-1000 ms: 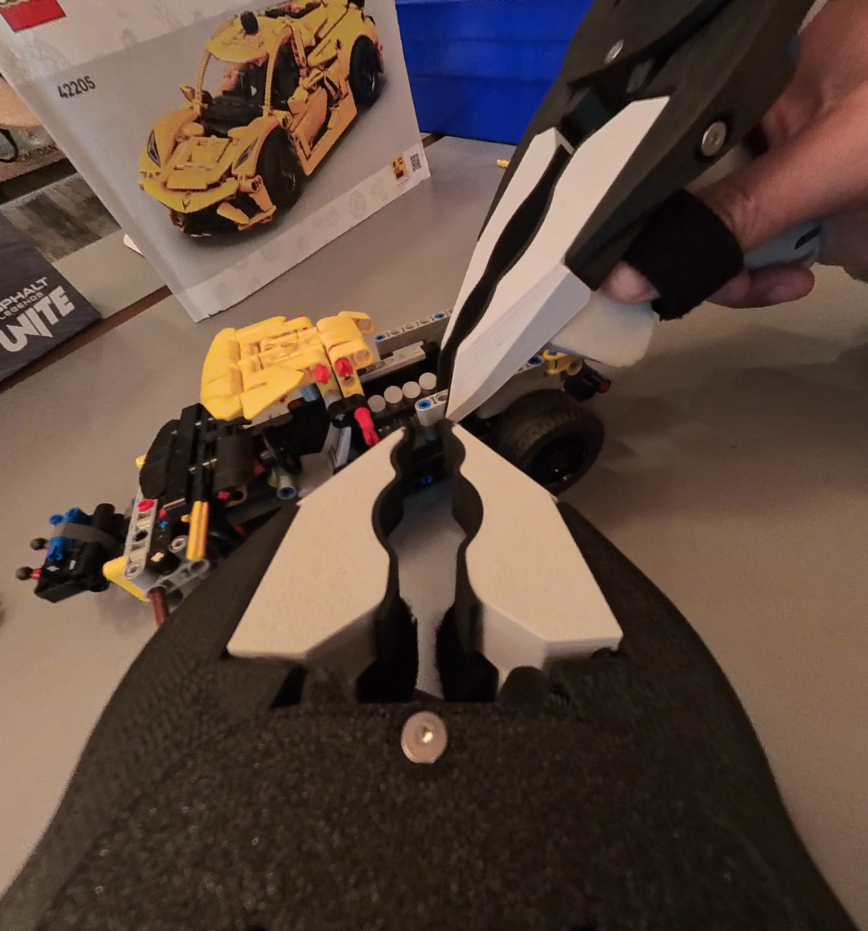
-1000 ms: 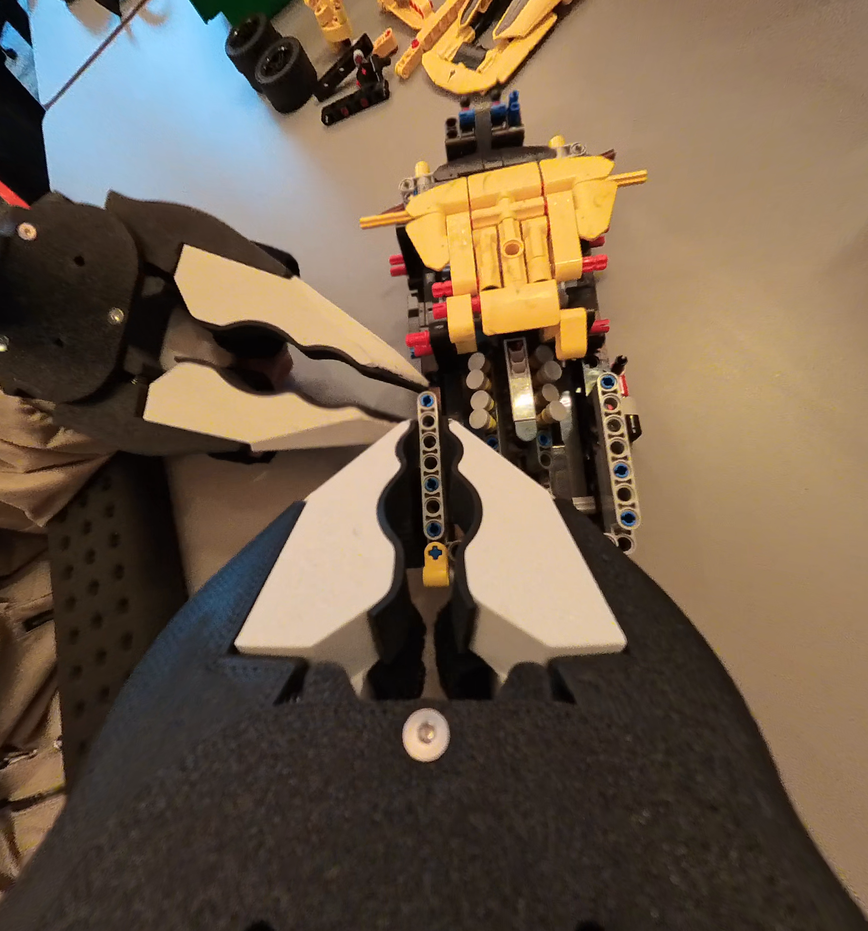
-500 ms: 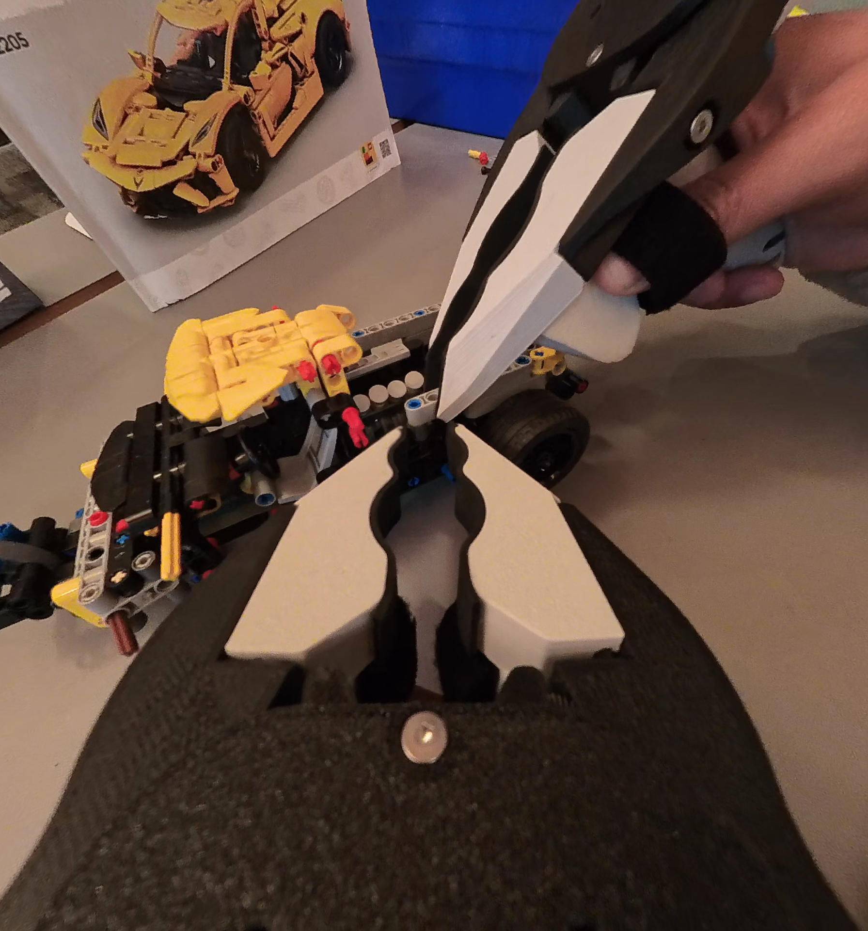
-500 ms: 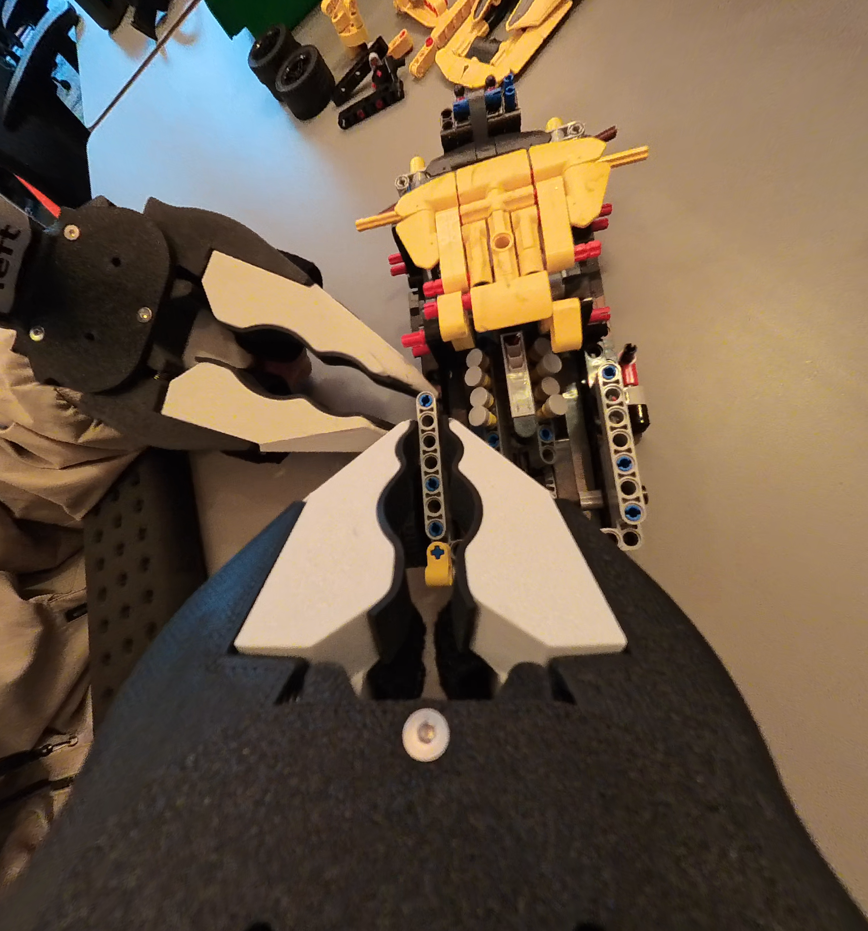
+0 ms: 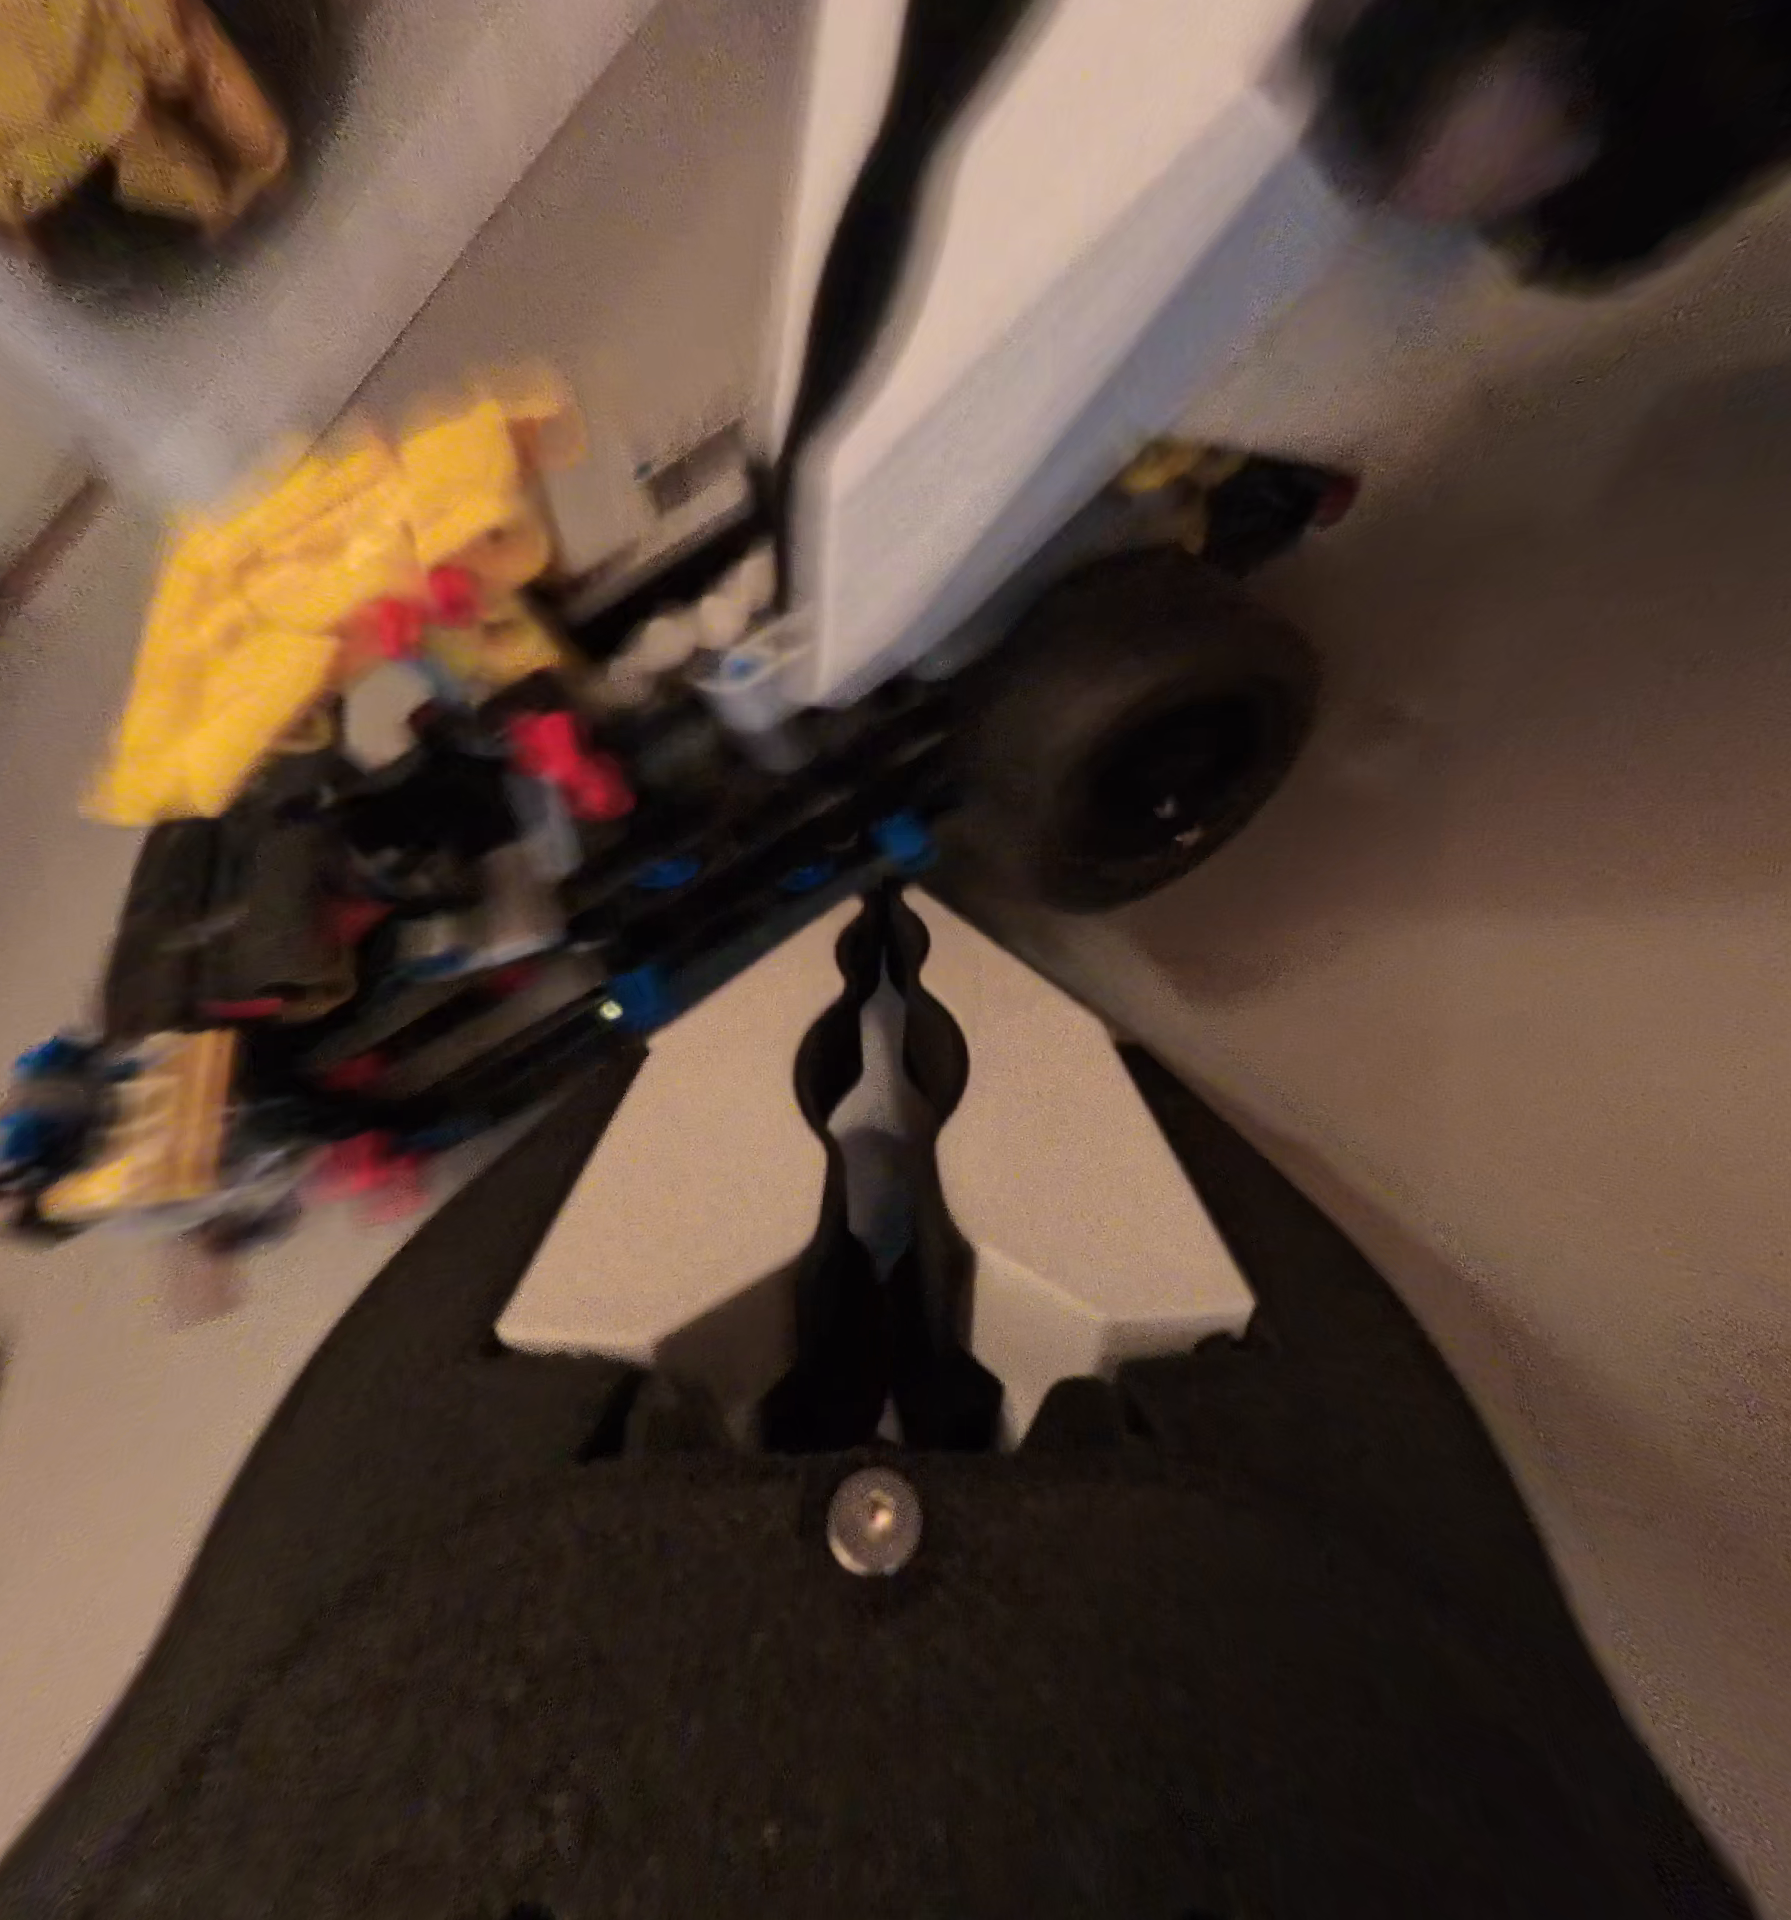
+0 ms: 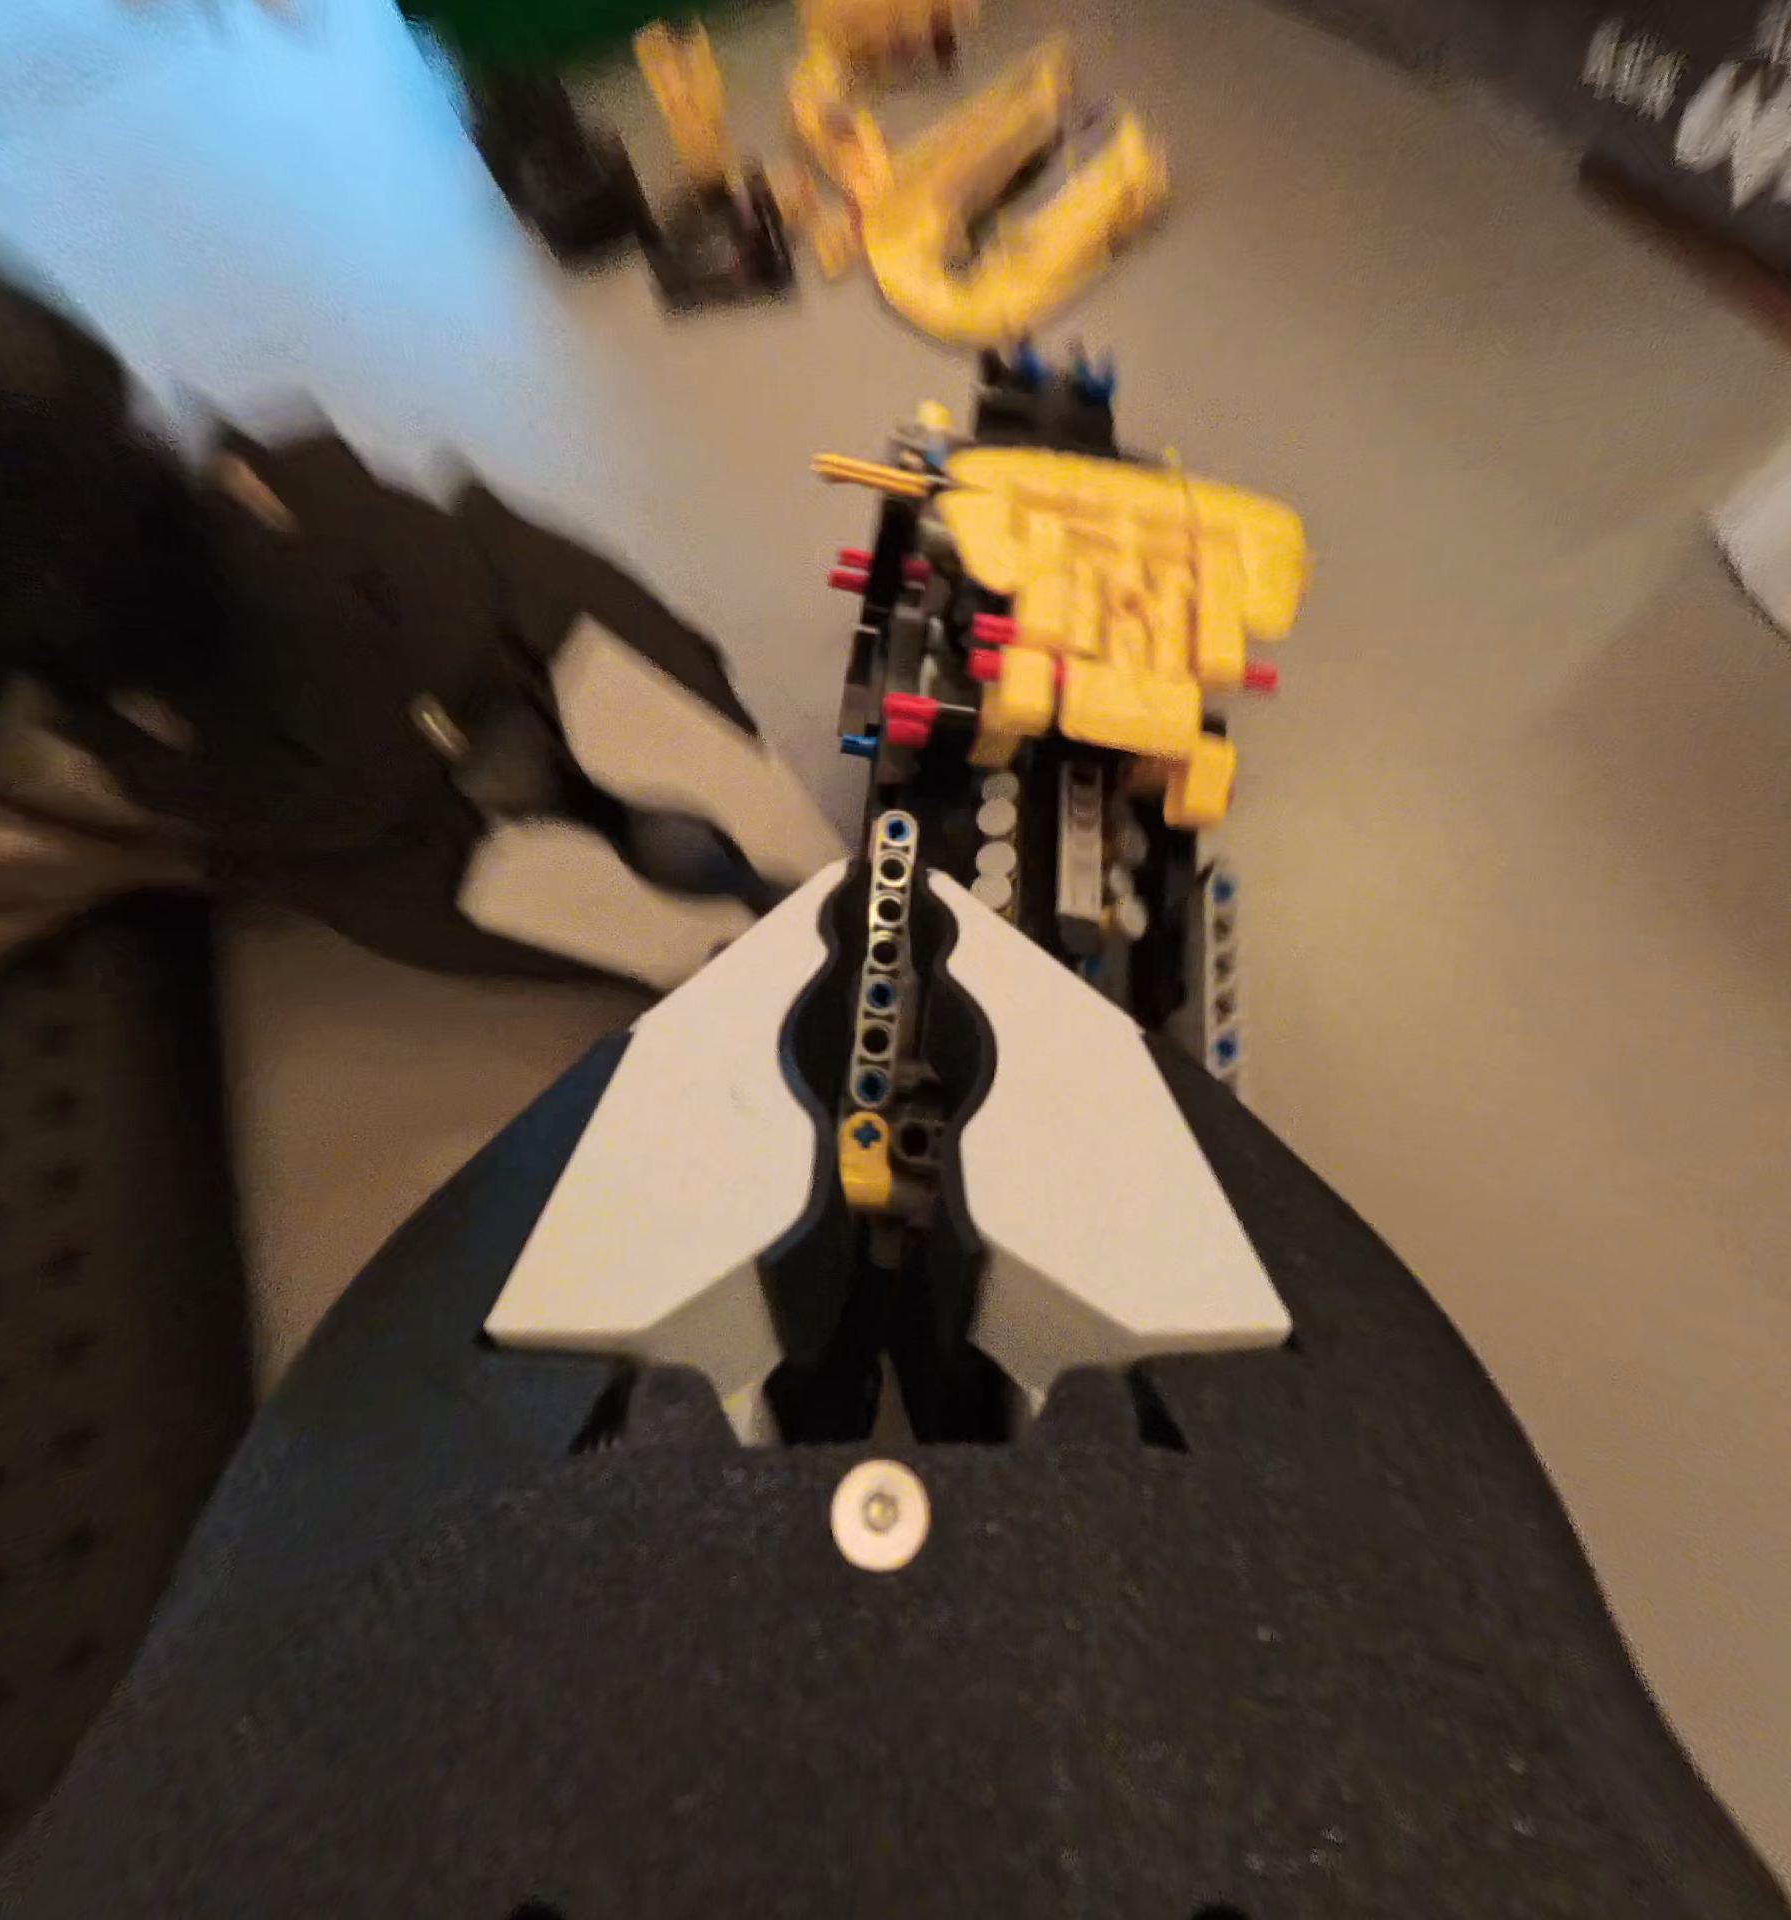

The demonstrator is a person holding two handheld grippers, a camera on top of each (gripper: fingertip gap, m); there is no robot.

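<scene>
The model car (image 6: 1057,727) is standing part-built on the grey desk (image 5: 1545,1091): its black frame is carrying a yellow body section (image 6: 1119,603) and red pins, while loose yellow pieces (image 6: 984,208) are lying well apart from it at the far side, not joined to anything. The right claw (image 6: 886,883) is clenching a grey holed beam (image 6: 878,966) along the near side of the car, the beam running straight between its pale fingers (image 6: 683,1174). The left claw (image 5: 886,904) is showing its tips pressed together right against the car's low black rail beside a blue pin (image 5: 901,836); the smear is heavy, so it is probably closed, but whether it is nipping the rail I cannot tell. Counting: one car, two claws, one black wheel (image 5: 1161,748) showing in the left wrist view, one holed beam being gripped. The loose yellow pieces are blurring into each other too much to number.
</scene>
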